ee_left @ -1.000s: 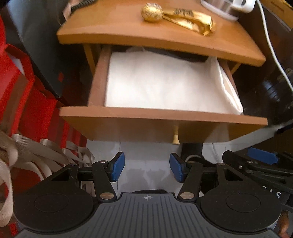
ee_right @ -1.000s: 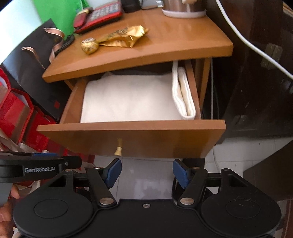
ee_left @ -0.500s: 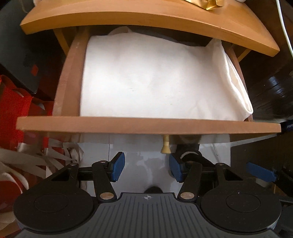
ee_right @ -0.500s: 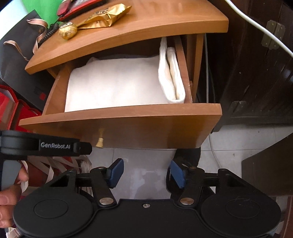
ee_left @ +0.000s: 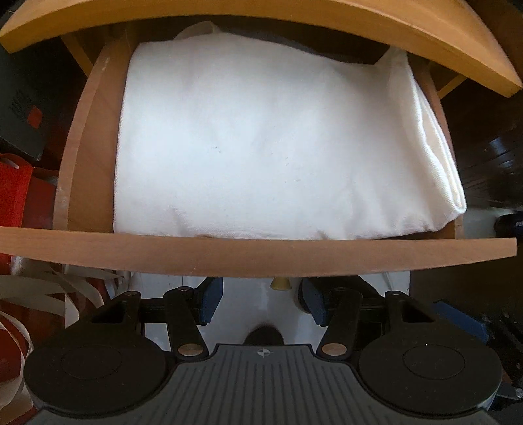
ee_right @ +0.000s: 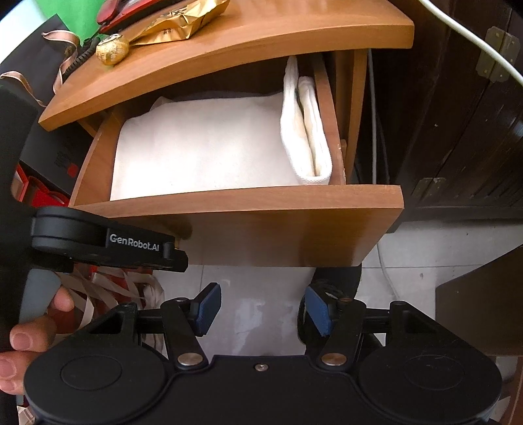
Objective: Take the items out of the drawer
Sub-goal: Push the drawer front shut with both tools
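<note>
**Drawer open and full, nothing lifted out yet**

Drawer (ee_left: pixel 255 258) stands pulled out from under the desk (ee_right: pixel 261 36) top, so the opening step looks done. Your work of emptying it has not begun, as far as these views show. A folded white cloth (ee_left: pixel 261 147) fills nearly the whole drawer from its left wall to its right wall and up to the front panel. Along the right wall a second thick white fold (ee_right: pixel 307 140) stands on edge, just beside the flat cloth; whether it is a separate piece or part of the same one, you cannot tell from here.

Your left claw (ee_left: pixel 261 300) hangs on the near side of the front panel, above pale floor, blue pads apart and narrowing slightly, with nothing between them. Your right claw (ee_right: pixel 261 314) sits lower and out in front of the drawer face, pads likewise apart and empty. The small knob (ee_left: pixel 281 283) on the drawer front shows between the left claw's pads but is not gripped.

On the desk top lie a gold wrapper (ee_right: pixel 183 19) and a round gold ball (ee_right: pixel 112 50), well apart from the job.

Left to do, by my reading: bring a claw over the front edge, pinch the cloth, and lift each piece clear.
</note>
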Demonstrator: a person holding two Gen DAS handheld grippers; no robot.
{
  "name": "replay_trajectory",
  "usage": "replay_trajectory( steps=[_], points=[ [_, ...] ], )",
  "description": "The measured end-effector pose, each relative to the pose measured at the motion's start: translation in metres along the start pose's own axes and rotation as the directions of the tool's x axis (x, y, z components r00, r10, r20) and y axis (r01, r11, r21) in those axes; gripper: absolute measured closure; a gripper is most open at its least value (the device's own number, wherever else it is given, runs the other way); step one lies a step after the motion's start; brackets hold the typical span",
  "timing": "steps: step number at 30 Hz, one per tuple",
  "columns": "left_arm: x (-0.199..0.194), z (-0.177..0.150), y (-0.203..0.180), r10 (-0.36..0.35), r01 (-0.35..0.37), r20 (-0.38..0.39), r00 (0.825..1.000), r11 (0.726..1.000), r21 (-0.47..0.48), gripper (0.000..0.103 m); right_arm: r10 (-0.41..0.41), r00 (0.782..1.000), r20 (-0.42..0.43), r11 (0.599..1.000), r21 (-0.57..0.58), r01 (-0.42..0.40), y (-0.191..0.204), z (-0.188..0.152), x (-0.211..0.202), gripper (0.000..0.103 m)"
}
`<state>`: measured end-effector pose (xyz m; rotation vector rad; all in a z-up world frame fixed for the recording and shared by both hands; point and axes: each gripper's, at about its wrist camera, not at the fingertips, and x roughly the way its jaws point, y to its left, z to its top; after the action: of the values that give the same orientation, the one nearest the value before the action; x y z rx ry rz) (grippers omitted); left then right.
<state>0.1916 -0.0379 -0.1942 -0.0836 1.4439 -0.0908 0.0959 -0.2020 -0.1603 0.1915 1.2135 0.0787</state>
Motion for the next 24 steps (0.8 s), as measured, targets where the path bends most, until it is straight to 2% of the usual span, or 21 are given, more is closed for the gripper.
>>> replay_trajectory(
  steps=[5, 7, 12, 16, 24],
  points=[
    [0.006, 0.004, -0.001, -0.010, 0.010, -0.017, 1.000, 1.000, -0.018, 0.056, 0.007, 1.000, -0.009, 1.000, 0.001, -0.007, -0.002, 0.001, 0.005, 0.048],
    [0.007, 0.004, -0.001, -0.015, 0.014, -0.020, 1.000, 1.000, -0.021, 0.064, 0.008, 1.000, -0.011, 1.000, -0.002, -0.008, -0.002, 0.001, 0.006, 0.048],
    [0.010, 0.006, -0.002, -0.017, 0.017, -0.024, 1.000, 0.999, -0.027, 0.075, 0.011, 1.000, -0.016, 1.000, -0.008, -0.011, -0.002, 0.003, 0.009, 0.048],
    [0.013, 0.008, -0.003, -0.023, 0.022, -0.030, 0.999, 0.999, -0.036, 0.087, 0.013, 1.000, -0.020, 1.000, -0.008, -0.014, -0.003, 0.004, 0.012, 0.048],
    [0.013, 0.009, -0.008, -0.002, 0.001, -0.028, 1.000, 1.000, -0.031, 0.089, 0.022, 1.000, -0.021, 1.000, -0.006, -0.022, -0.006, 0.005, 0.016, 0.050]
  ],
)
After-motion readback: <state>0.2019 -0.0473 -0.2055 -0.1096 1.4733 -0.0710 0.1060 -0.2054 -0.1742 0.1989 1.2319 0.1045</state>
